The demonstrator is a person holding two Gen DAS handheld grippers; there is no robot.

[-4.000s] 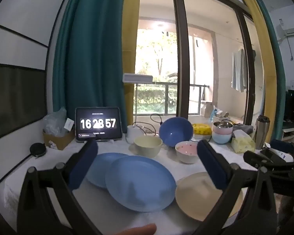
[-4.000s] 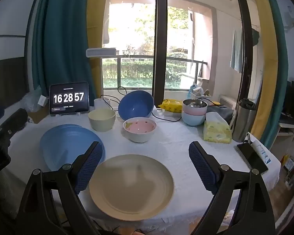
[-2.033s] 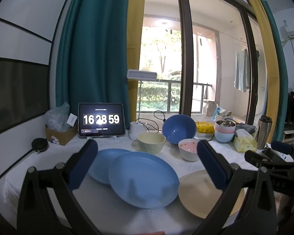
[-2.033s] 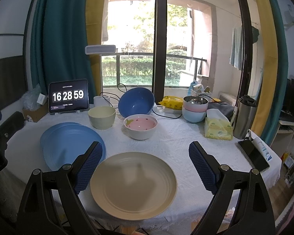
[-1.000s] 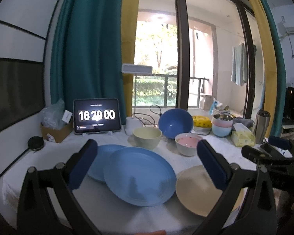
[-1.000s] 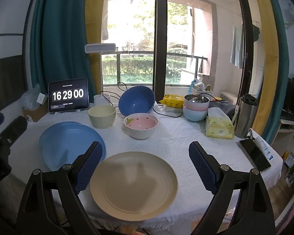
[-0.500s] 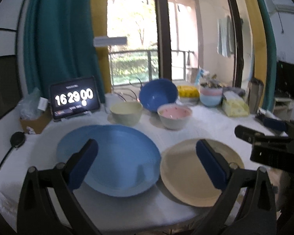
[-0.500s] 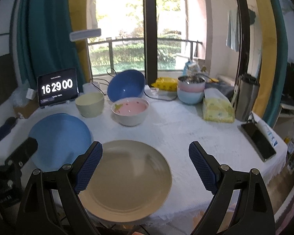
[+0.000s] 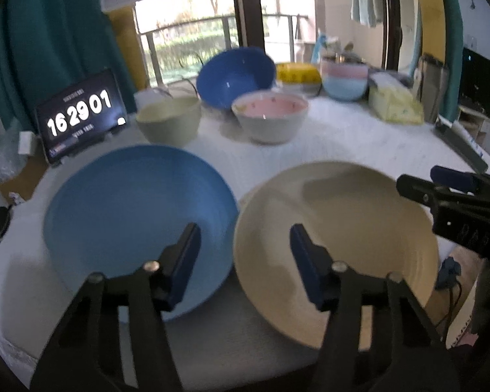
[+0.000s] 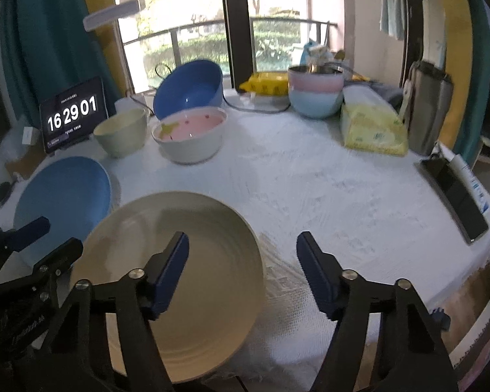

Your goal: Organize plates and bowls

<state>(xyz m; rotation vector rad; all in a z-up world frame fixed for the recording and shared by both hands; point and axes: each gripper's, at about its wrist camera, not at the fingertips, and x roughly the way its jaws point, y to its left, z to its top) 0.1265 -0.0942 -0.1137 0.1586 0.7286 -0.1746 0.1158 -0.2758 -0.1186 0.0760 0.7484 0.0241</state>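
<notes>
On the round table under its white textured cloth (image 10: 326,189), a wide light-blue plate (image 9: 137,212) lies at the left and a wide cream-coloured plate (image 9: 336,235) lies just beside it on the right, their rims close together at the middle. The left gripper (image 9: 245,258) hangs tilted down above that meeting of rims, one blue-padded finger over the blue plate and the other over the cream plate; its jaws have just been closing and now stand partly spread, with nothing pinched between them. The right gripper (image 10: 241,268) hovers over the right edge of the cream plate, one finger above the plate and the other above bare cloth; its jaws too have just been closing, yet remain apart and empty. Behind the plates stand a pale yellow-green bowl (image 10: 121,132) and a white bowl with a pink inside (image 10: 190,137), near each other, with a deep blue bowl (image 10: 187,89) tipped on its side behind them. Further right is a stack of bowls (pink over light blue) (image 10: 315,96). A dark tablet showing clock digits (image 10: 72,117) stands at the far left.
</notes>
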